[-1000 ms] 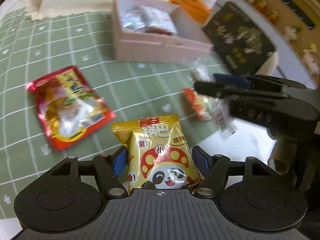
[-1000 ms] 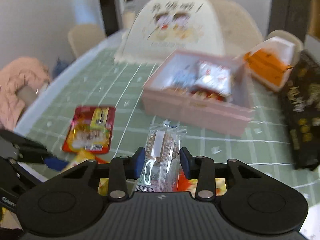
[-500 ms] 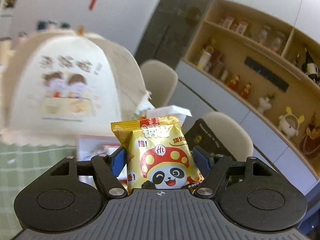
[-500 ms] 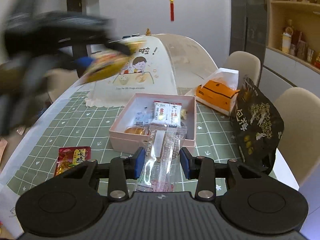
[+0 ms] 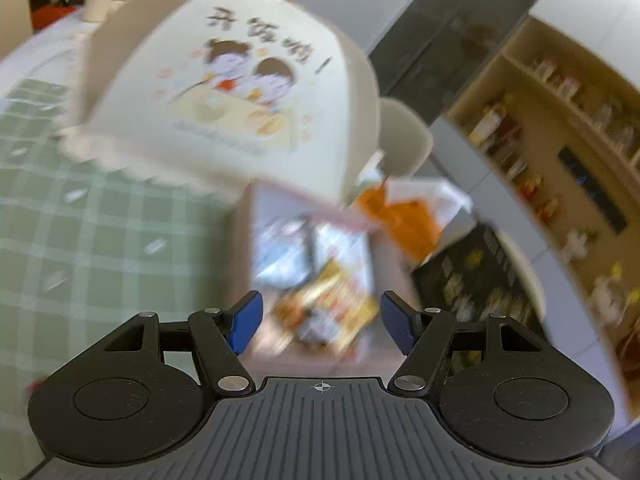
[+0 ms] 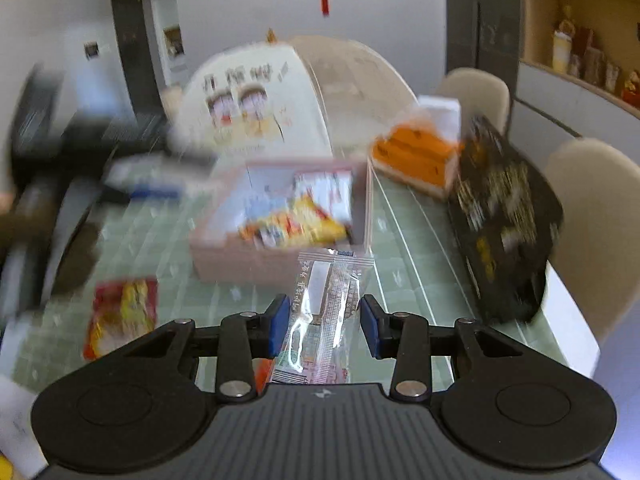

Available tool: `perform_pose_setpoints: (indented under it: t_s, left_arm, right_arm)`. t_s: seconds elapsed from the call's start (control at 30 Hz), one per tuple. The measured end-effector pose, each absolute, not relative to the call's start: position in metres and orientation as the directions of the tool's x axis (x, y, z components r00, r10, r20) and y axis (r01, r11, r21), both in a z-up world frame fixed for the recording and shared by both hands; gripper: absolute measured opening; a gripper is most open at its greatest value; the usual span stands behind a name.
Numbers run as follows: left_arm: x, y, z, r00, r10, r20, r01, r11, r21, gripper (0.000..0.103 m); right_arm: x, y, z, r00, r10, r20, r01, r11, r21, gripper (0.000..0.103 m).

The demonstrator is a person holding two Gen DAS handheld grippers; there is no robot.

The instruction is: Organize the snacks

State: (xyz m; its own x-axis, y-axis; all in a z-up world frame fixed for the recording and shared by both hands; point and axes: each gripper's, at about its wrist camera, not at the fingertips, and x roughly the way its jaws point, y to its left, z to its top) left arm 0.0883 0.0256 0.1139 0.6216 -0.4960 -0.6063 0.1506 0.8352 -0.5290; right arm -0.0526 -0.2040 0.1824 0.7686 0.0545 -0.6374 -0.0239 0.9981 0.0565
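From your left wrist camera, your left gripper (image 5: pixel 321 322) has its blue pads spread wide with nothing pressed between them. The jaws have just been closing a little, yet the gap is bare. Beyond the gap, the yellow snack packet (image 5: pixel 328 312) lies blurred inside the pink box (image 5: pixel 240 264), on top of the silvery white packets (image 5: pixel 288 248) already in there. The picture is too smeared to say whether the yellow packet has settled flat. Behind the box stands the cream food cover (image 5: pixel 240 92) with its cartoon print, resting on the green checked tablecloth (image 5: pixel 80 232). To the right of the box sit the orange and white carton (image 5: pixel 408 216) and the black bag (image 5: pixel 468 272).

From your right wrist camera, your right gripper (image 6: pixel 323 328) is clamped on the clear wrapped snack bar (image 6: pixel 324 320); both blue pads press its sides and the bar stands up out of the jaws. Ahead of it, the pink box (image 6: pixel 260 264) holds the yellow snack packet (image 6: pixel 296 226) near its front wall. A red packet (image 6: pixel 120 316) lies on the tablecloth (image 6: pixel 412 280) to the left, well apart from the box. The black bag (image 6: pixel 504 224) leans at the right edge of the table. Your left gripper shows only as a dark blur at the left (image 6: pixel 132 184), above the cloth and beside the box.
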Motion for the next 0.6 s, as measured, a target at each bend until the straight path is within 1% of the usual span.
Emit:
perform_pose_setpoints:
  t_s: [0.07, 0.13, 0.2, 0.27, 0.3, 0.37, 0.43, 0.53, 0.6]
  left_arm:
    - [0.065, 0.038, 0.104, 0.582, -0.460, -0.671, 0.126, 0.866, -0.485, 0.071]
    - [0.050, 0.045, 0.092, 0.541, -0.445, -0.714, 0.096, 0.876, -0.473, 0.071]
    - [0.039, 0.049, 0.082, 0.520, -0.449, -0.727, 0.062, 0.868, -0.492, 0.071]
    - [0.031, 0.051, 0.076, 0.498, -0.459, -0.736, 0.047, 0.862, -0.505, 0.071]
    - [0.027, 0.052, 0.075, 0.493, -0.458, -0.740, 0.050, 0.864, -0.501, 0.071]
    - [0.019, 0.057, 0.076, 0.499, -0.434, -0.750, 0.050, 0.879, -0.474, 0.071]
    - [0.010, 0.068, 0.076, 0.515, -0.401, -0.758, 0.032, 0.893, -0.450, 0.071]
    - [0.007, 0.085, 0.077, 0.530, -0.355, -0.770, -0.016, 0.904, -0.428, 0.071]
    - [0.007, 0.093, 0.078, 0.530, -0.331, -0.781, -0.039, 0.910, -0.412, 0.071]
  right_arm:
    - [-0.019, -0.200, 0.206, 0.786, 0.082, -0.612, -0.057, 0.997, 0.060, 0.038]
    - [0.031, -0.192, 0.231, 0.784, 0.086, -0.615, -0.057, 0.996, 0.066, 0.039]
    - [0.085, -0.190, 0.249, 0.757, 0.094, -0.647, -0.026, 0.993, 0.113, 0.048]
    - [0.118, -0.195, 0.253, 0.729, 0.142, -0.670, -0.038, 0.985, 0.168, 0.050]
    - [0.126, -0.199, 0.253, 0.730, 0.146, -0.668, -0.017, 0.981, 0.195, 0.050]
    - [0.122, -0.201, 0.247, 0.733, 0.171, -0.659, -0.031, 0.975, 0.219, 0.050]
    - [0.111, -0.204, 0.233, 0.732, 0.181, -0.656, -0.057, 0.977, 0.206, 0.050]
    - [0.086, -0.206, 0.203, 0.713, 0.155, -0.683, -0.086, 0.987, 0.134, 0.051]
    - [0.066, -0.207, 0.181, 0.703, 0.110, -0.703, -0.087, 0.994, 0.069, 0.051]
